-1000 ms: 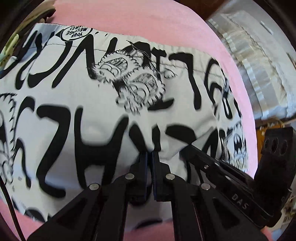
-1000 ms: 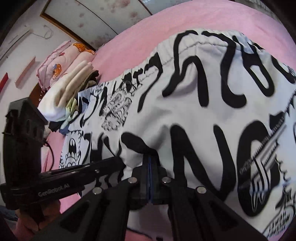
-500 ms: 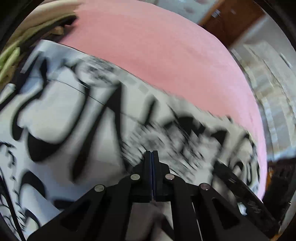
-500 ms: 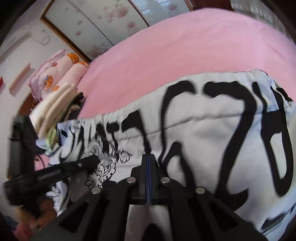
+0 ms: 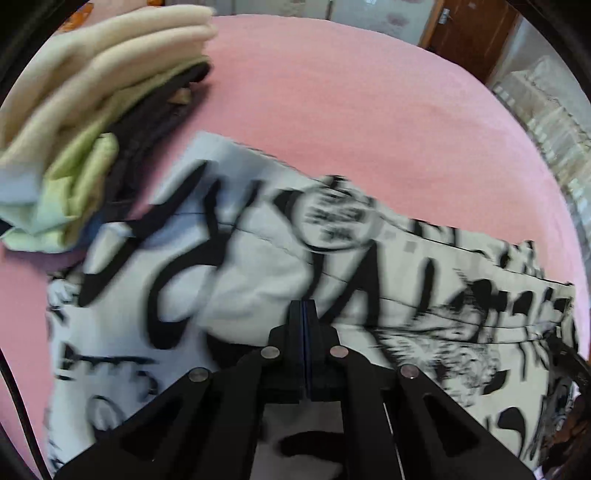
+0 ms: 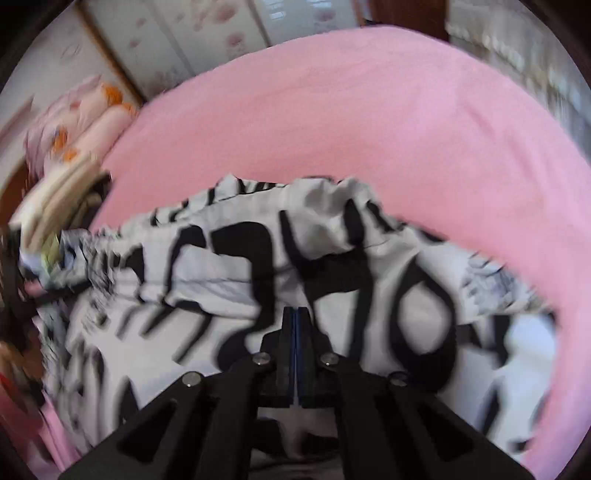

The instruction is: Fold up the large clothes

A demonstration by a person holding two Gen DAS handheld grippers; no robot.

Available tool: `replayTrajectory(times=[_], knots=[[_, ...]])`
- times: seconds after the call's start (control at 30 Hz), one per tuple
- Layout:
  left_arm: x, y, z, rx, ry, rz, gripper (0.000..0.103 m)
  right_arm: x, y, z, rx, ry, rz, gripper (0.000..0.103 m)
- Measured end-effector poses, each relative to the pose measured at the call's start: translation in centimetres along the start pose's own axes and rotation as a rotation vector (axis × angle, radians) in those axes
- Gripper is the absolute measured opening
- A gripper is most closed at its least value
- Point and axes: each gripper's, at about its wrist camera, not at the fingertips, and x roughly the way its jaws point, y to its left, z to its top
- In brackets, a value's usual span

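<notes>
A large white garment with bold black graffiti print (image 5: 258, 258) lies on the pink bed (image 5: 351, 110); it also shows in the right wrist view (image 6: 229, 266). My left gripper (image 5: 303, 314) is shut on a fold of the garment, with cloth hanging under the jaws. My right gripper (image 6: 295, 317) is shut on another part of the same garment. Both hold the near edge lifted and carried toward the far edge, so the cloth doubles over itself. The image is motion-blurred.
A stack of folded cream, green and dark clothes (image 5: 92, 110) sits at the left of the bed, close to the garment's corner; it shows in the right wrist view (image 6: 62, 195) too. Pink pillows (image 6: 85, 122), wardrobe doors and a wooden door (image 5: 469, 33) lie beyond.
Both grippers have lifted and carried the gripped edge forward over the garment. More pink bed shows beyond it, and the clothes stack has come into the left view.
</notes>
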Motion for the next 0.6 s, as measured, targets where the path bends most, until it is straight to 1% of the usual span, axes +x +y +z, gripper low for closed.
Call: replayTrajectory(times=[0.03,0.1,0.17,0.2,0.23,0.27,0.33,0.43,0.5,0.53,0.6], knots=[[-0.1,0.9,0.2,-0.018,0.001,0.008,0.001,-0.2,-0.6,0.1,0.005,0.005,0.001,0.0],[-0.3,2.4,0.4,-0.041,-0.002,0.034,0.001,-0.8,-1.8,0.2,0.004,0.007,-0.032,0.0],[-0.6,3.8,0.7,-0.049,-0.007,0.062,0.001,-1.7,-2.9,0.4,-0.019,-0.006,-0.147,0.0],[-0.8,4.5,0.9,-0.059,-0.001,0.077,0.001,-2.1,-3.7,0.5,-0.005,-0.01,-0.164,0.0],[-1.0,5.1,1.1,-0.067,-0.006,0.132,0.001,-2.5,-4.3,0.6,0.02,-0.01,-0.168,0.0],[-1.2,5.7,1.3,-0.063,-0.014,0.168,0.001,-2.9,-4.9,0.8,0.046,-0.011,-0.172,0.0],[-2.0,7.1,1.8,-0.076,-0.039,0.222,0.001,-3.1,-5.0,1.0,0.038,-0.009,-0.198,0.0],[-2.6,9.3,2.6,-0.121,-0.036,0.205,0.001,-3.4,-3.6,1.4,-0.016,-0.014,-0.287,0.0],[-3.4,10.0,2.7,-0.112,-0.042,0.214,0.001,-3.7,-2.4,1.7,-0.009,-0.021,-0.336,0.0],[-3.8,9.9,2.5,-0.103,-0.045,0.221,0.001,-4.0,-2.0,2.0,0.014,-0.025,-0.339,0.0],[-4.9,9.6,1.9,-0.089,-0.06,0.226,0.002,-5.6,-1.2,2.5,0.081,-0.047,-0.295,0.0]])
